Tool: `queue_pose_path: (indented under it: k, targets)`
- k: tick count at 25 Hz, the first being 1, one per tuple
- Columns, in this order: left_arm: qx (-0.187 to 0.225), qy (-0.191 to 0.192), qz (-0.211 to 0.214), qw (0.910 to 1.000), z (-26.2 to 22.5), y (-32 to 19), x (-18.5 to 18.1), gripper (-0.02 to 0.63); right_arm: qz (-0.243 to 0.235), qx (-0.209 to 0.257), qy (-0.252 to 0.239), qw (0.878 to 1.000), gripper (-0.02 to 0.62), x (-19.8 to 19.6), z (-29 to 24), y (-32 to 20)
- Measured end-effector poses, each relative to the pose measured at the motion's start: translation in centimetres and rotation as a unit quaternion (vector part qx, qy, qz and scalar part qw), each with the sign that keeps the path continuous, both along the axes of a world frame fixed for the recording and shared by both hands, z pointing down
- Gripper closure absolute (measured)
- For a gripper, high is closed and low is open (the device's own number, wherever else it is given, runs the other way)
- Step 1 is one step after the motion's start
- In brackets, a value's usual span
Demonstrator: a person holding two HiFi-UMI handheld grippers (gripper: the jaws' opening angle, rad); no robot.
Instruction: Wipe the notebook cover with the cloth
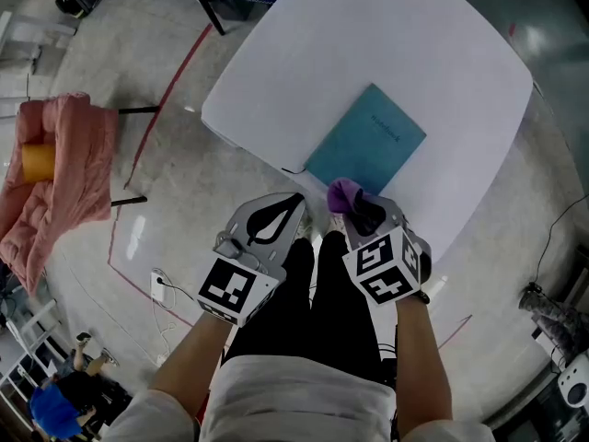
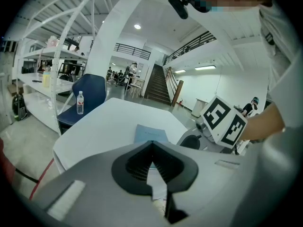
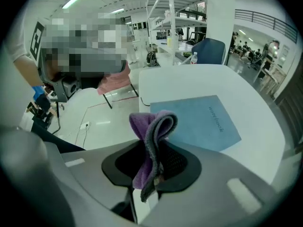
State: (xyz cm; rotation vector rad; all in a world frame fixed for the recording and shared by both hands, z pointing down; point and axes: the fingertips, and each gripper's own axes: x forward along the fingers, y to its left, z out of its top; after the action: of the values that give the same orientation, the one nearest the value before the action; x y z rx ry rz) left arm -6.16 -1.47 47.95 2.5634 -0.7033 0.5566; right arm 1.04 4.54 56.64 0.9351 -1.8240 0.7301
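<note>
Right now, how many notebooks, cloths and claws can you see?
Blue notebook: 1
Purple cloth: 1, pinched in the right claw
Claws: 2, the right claw and the left claw
Total: 4

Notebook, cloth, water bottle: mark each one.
notebook [image 1: 366, 139]: head view, middle of the cover.
cloth [image 3: 154, 126]: right gripper view, the folded top.
water bottle [image 2: 80, 103]: left gripper view, its body.

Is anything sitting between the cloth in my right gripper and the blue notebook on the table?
Nothing visible does. The right gripper holds the purple cloth close to the near corner of the blue notebook, which lies flat on the white table, with only bare tabletop around it and nothing on its cover.
</note>
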Motion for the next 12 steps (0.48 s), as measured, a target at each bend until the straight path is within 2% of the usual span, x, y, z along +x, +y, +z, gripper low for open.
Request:
queue_pose_path:
  k: [12]
  targets:
    - [0.010, 0.001, 0.018, 0.9998, -0.8, -1.0, 0.6, 0.606, 0.034, 0.024, -0.008, 0.999, 0.483, 1.7, -2.6, -1.1]
